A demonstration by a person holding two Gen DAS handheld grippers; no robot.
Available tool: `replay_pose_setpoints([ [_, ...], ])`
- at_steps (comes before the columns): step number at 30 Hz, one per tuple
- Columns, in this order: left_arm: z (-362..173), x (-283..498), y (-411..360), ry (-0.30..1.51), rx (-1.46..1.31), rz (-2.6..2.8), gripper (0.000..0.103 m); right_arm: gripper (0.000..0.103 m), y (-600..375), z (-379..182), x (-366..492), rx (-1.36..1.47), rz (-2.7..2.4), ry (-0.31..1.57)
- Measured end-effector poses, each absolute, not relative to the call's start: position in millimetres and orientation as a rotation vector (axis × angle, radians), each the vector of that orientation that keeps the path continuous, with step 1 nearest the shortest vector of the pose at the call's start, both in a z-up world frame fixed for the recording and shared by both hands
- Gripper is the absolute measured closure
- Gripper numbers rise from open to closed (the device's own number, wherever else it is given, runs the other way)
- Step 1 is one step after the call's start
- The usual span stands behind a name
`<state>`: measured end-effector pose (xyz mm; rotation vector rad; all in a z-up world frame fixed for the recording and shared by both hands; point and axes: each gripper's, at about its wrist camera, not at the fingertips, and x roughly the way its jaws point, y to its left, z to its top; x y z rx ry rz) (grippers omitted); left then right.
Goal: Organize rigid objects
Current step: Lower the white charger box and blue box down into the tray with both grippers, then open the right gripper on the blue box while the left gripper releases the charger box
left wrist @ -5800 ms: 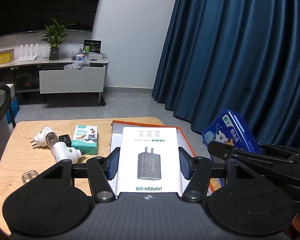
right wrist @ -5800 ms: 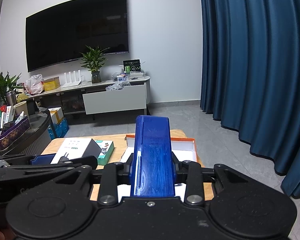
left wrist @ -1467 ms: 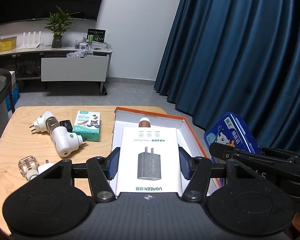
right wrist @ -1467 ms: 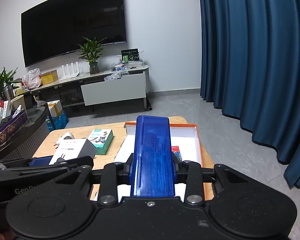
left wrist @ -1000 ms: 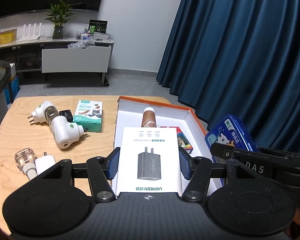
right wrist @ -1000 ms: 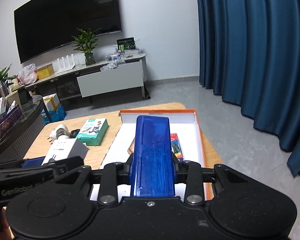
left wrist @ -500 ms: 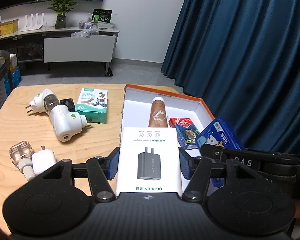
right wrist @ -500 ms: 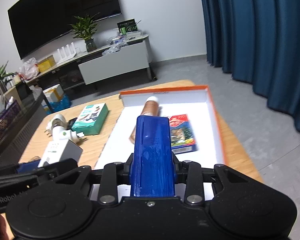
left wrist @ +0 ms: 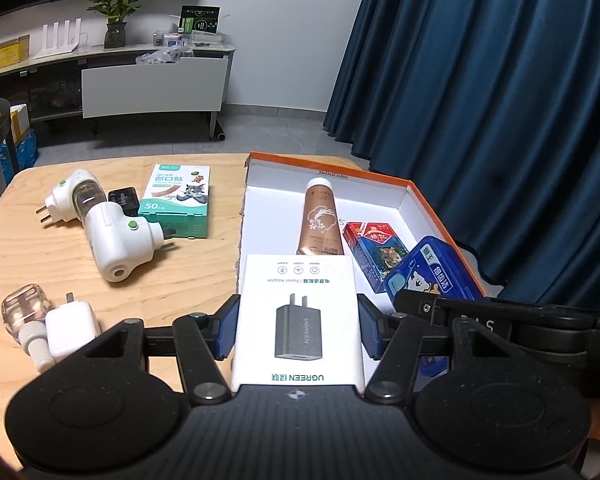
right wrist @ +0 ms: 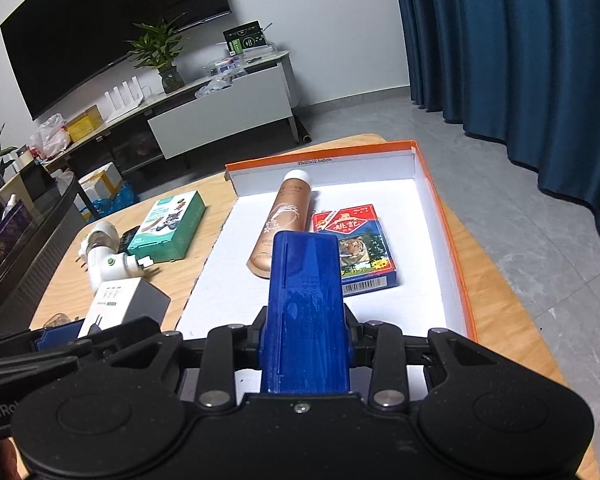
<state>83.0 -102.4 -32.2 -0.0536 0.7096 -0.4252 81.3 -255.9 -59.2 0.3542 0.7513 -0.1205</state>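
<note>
The white charger box (left wrist: pixel 296 312) is clamped by the left gripper (left wrist: pixel 296 328). The blue case (right wrist: pixel 305 312) is gripped edge-on by the right gripper (right wrist: pixel 305 344) above the orange-rimmed tray (right wrist: pixel 440 216).

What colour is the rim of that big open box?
Orange rim, white inside; clearest in the right wrist view.

The white charger box (left wrist: pixel 298 312) in the left gripper (left wrist: pixel 298 326) is hiding the near end of the brown tube (left wrist: pixel 320 216) just ahead of it. The right gripper's black frame (left wrist: pixel 512 330) beside it is covering the bottom of the blue tin (left wrist: pixel 432 272). In the right wrist view, the blue tin (right wrist: pixel 304 312) is blocking the near corner of the card box (right wrist: pixel 354 248). The small print on the orange box's far wall (right wrist: pixel 314 160) is looking too tiny to read.
</note>
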Motion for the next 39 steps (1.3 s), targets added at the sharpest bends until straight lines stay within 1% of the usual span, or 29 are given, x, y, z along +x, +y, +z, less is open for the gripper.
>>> replay_pose_setpoints([
  [3, -33, 86, -104, 0.712, -0.046, -0.422, 0.044, 0.062, -257, -60, 84, 0.357, -0.106, 0.751],
  [5, -33, 88, -105, 0.714, -0.038, -0.42, 0.044, 0.042, -259, -59, 85, 0.317, -0.168, 0.746],
  [6, -33, 89, -105, 0.714, -0.036, -0.42, 0.044, 0.036, -260, -58, 83, 0.282, -0.218, 0.734],
  [8, -34, 91, -107, 0.717, -0.03, -0.422, 0.044, 0.036, -262, -52, 77, 0.226, -0.276, 0.705],
  [15, -41, 101, -128, 0.73, 0.003, -0.464, 0.044, 0.032, -286, -37, 53, 0.247, -0.328, 0.616],
  [16, -42, 102, -132, 0.731, 0.009, -0.47, 0.044, 0.031, -288, -36, 51, 0.242, -0.334, 0.612],
  [26, -46, 138, -161, 0.74, 0.019, -0.539, 0.043, 0.029, -292, -27, 40, 0.247, -0.345, 0.586],
  [27, -47, 142, -164, 0.755, 0.019, -0.541, 0.038, 0.029, -291, -26, 40, 0.244, -0.34, 0.583],
  [29, -45, 147, -163, 0.769, 0.001, -0.536, 0.026, 0.029, -287, -24, 39, 0.235, -0.327, 0.578],
  [31, -42, 144, -160, 0.755, 0.002, -0.53, 0.023, 0.026, -282, -21, 39, 0.219, -0.317, 0.576],
  [32, -40, 143, -160, 0.754, 0.007, -0.524, 0.019, 0.026, -280, -20, 39, 0.212, -0.313, 0.574],
  [34, -36, 138, -156, 0.749, 0.019, -0.506, 0.018, 0.026, -276, -19, 40, 0.206, -0.311, 0.576],
  [39, -26, 129, -143, 0.75, 0.028, -0.449, 0.011, 0.024, -265, -15, 40, 0.179, -0.301, 0.583],
])
